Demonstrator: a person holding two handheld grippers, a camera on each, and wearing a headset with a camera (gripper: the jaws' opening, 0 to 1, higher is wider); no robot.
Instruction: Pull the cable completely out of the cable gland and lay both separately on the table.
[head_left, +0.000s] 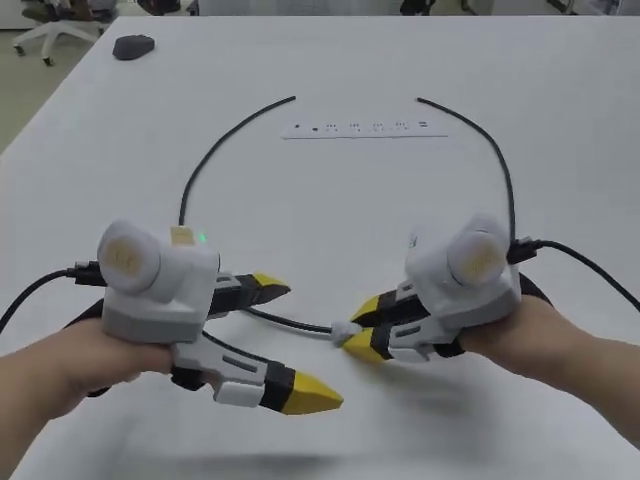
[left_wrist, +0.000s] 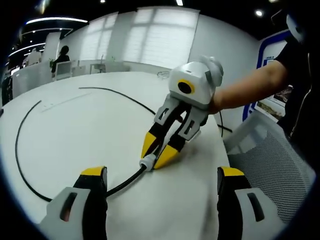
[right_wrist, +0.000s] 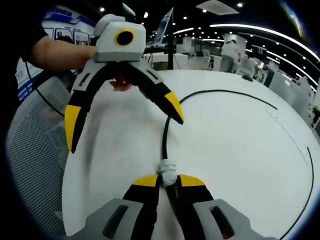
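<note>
Seen from my head, my right claw (head_left: 358, 330) half hides the cable gland (head_left: 345, 328). The right gripper view shows that white gland pinched between its tips, the cable (right_wrist: 164, 134) running straight ahead over the surface (head_left: 400, 190). My left claw (left_wrist: 161, 172) gapes wide, the cable passing just beside one tip; touching or not, I cannot tell.

Bright, even overhead light, as I read it. Worktop (head_left: 400, 60) washes out near white in head view, with soft shadow along its near edge. Ceiling spots (right_wrist: 239, 5) flare in gripper views. Fisheye bends the edges; slight blur.
</note>
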